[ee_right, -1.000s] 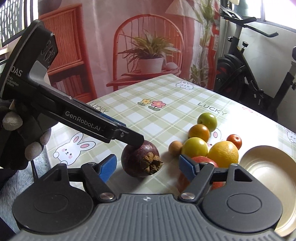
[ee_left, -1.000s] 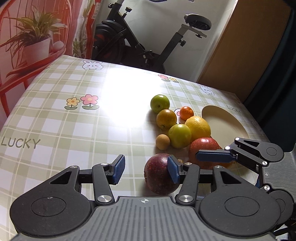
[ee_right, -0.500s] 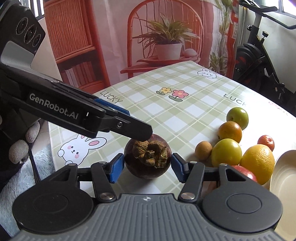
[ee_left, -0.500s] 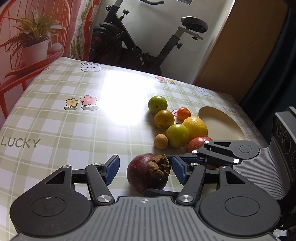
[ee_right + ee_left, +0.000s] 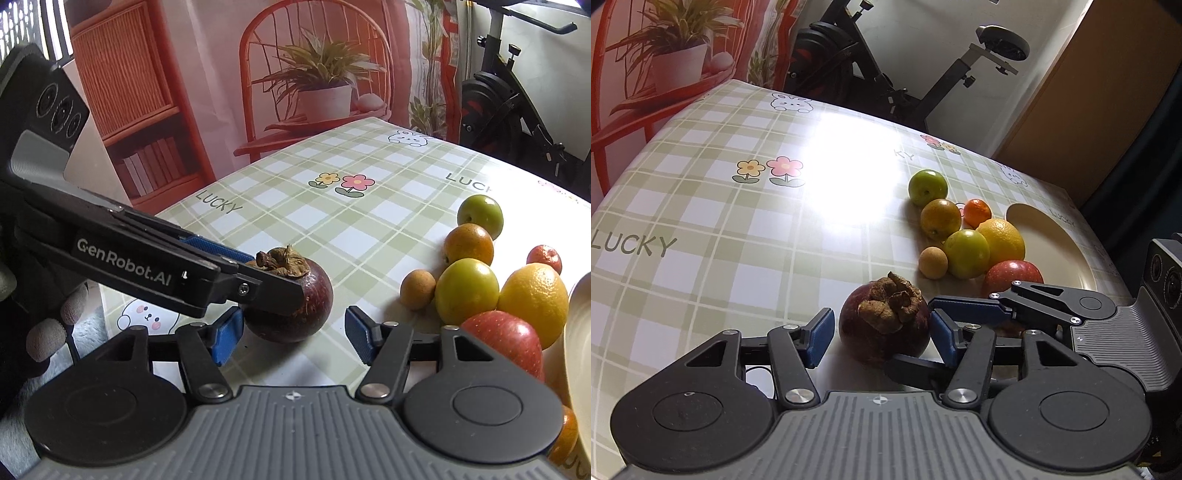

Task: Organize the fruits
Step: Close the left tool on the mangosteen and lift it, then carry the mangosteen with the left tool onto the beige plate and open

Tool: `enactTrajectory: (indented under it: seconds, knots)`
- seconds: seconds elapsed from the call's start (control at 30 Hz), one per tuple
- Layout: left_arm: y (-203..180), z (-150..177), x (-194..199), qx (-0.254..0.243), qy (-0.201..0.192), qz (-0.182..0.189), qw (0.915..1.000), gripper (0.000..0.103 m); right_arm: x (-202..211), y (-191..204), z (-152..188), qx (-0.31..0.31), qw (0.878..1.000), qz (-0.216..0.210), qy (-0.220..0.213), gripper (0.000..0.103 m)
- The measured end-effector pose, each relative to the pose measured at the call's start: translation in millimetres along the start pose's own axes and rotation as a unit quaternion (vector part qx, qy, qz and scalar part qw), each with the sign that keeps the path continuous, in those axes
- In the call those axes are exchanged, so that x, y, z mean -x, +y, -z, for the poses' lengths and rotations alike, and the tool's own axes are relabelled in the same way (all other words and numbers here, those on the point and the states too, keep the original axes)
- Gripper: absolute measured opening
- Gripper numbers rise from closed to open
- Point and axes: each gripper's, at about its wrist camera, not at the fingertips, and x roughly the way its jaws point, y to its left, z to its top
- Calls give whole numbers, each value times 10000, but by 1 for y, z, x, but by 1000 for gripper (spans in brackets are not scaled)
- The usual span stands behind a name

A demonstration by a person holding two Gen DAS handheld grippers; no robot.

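Mangosteen point(image 5: 884, 328) upright between both claws, left claw point(image 5: 882, 332) closing, right claw point(image 5: 291, 332) opening, neither gripping.

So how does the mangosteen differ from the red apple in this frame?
The mangosteen is dark purple with a dry brown calyx on top; the red apple is bright red and smooth. The mangosteen stands alone between the left gripper's pads, with the right gripper beside it; the apple sits in the fruit cluster, next to the plate. Both are round and rest on the tablecloth.

Fruit cluster point(image 5: 967, 240) and plate point(image 5: 1056, 236) crowd the right; tablecloth point(image 5: 701, 229) left lies open.
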Motion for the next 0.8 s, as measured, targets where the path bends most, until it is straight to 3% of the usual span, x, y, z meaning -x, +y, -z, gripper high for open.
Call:
enactTrajectory:
  seconds: [0.5, 0.8]
  knots:
    - [-21, 2, 0, -406, -60, -282, 9988, 56, -10, 8, 2, 38, 9998, 92, -190, 63]
    - [-67, -17, 9, -845, -300, -169, 9958, 56, 19, 3, 5, -48, 9977, 335, -593, 62]
